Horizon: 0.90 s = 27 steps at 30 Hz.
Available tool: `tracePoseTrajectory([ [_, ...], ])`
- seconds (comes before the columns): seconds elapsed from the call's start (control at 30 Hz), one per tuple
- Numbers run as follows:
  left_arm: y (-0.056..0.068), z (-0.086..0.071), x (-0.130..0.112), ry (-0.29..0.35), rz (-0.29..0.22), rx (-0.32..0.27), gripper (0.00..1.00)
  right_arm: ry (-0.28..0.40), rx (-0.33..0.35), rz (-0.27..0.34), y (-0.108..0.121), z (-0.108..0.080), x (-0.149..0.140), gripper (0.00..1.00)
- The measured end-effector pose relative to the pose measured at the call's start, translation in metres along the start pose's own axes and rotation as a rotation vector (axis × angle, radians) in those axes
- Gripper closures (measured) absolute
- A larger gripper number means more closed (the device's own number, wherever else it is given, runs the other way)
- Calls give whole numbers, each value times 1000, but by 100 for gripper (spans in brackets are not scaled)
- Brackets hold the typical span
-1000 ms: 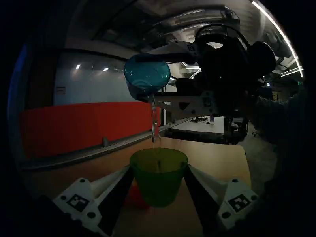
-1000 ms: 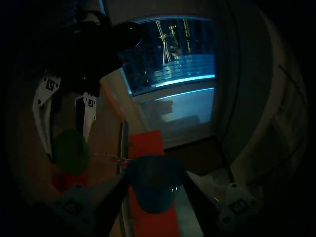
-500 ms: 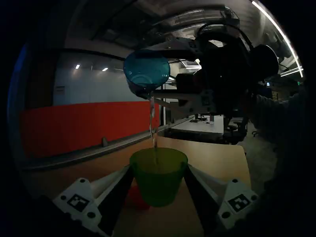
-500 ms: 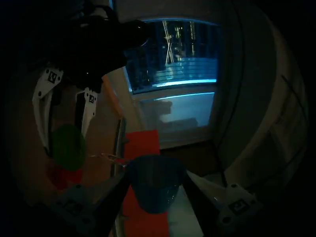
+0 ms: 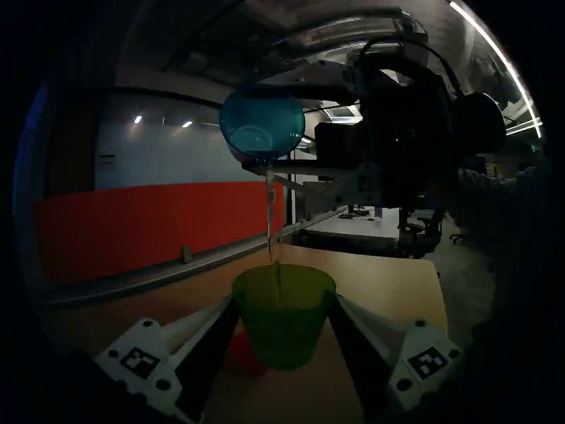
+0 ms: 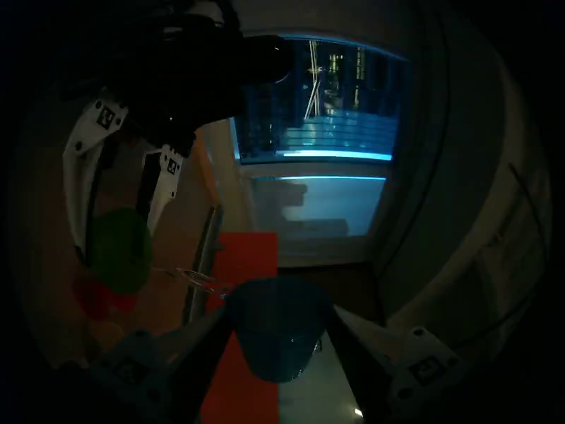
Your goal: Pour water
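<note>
Half-hiding a red object, green cup catches water from blue cup.

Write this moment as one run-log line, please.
phase: pouring | right gripper: shut on blue cup, tipped | left gripper: shut on green cup | water stream: entering green cup

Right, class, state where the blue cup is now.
Left gripper view: the blue cup is tilted at upper centre, in the right gripper, above the green cup.
</note>
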<state>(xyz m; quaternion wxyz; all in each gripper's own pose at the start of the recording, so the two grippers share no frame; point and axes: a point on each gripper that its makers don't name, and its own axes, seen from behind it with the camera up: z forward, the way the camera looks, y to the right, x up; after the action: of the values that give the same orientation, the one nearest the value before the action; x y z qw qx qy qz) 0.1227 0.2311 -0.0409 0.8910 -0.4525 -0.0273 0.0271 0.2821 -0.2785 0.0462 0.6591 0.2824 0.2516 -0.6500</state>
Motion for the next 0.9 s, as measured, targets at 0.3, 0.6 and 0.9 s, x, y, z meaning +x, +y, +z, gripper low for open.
tracePoseTrajectory([
  [0.3,-1,0,-1,1,-3,1,15,2,-13,-97,4,0,10,8],
  [0.6,0,0,1,2,-2,-2,14,10,-25,-198,5,1,24,8],
  [0.9,0,-1,2,8,-6,-1,14,7,-38,-334,3,0,33,8],
])
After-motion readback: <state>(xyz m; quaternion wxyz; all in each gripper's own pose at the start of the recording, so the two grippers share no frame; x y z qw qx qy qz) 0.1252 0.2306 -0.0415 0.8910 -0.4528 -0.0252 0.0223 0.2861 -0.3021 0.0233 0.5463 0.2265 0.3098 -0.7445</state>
